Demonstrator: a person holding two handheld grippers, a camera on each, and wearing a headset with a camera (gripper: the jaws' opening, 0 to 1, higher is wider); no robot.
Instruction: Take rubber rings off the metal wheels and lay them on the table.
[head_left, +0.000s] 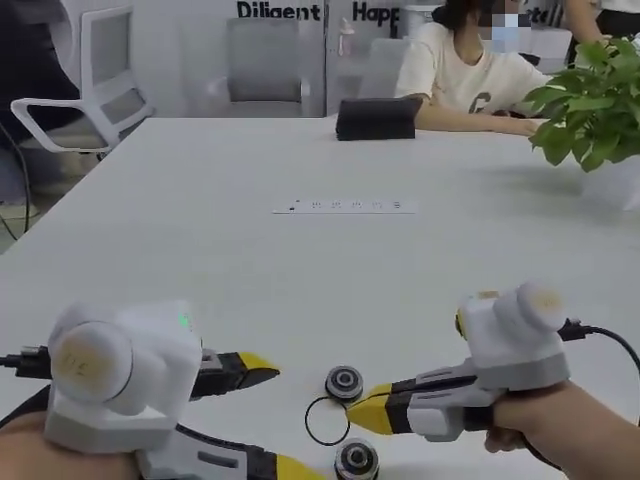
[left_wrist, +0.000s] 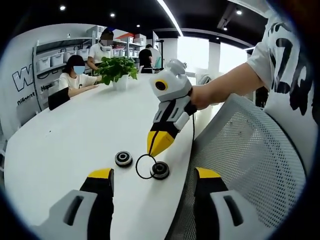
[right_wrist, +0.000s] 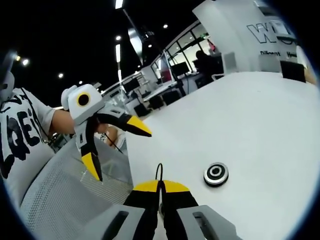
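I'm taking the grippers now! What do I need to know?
Left gripper: open, holding nothing.
Right gripper: shut on a thin black rubber ring, down at the white table.
Two round metal wheels sit beside the ring, one farther, one nearer you.
Done: that ring is off.
Left: lay it down. Too small to tell whether the wheels still carry rings.

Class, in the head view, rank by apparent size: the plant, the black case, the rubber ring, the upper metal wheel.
Largest to smallest:
plant
black case
rubber ring
upper metal wheel
Ring and wheel lie nearest, so look enlarged.
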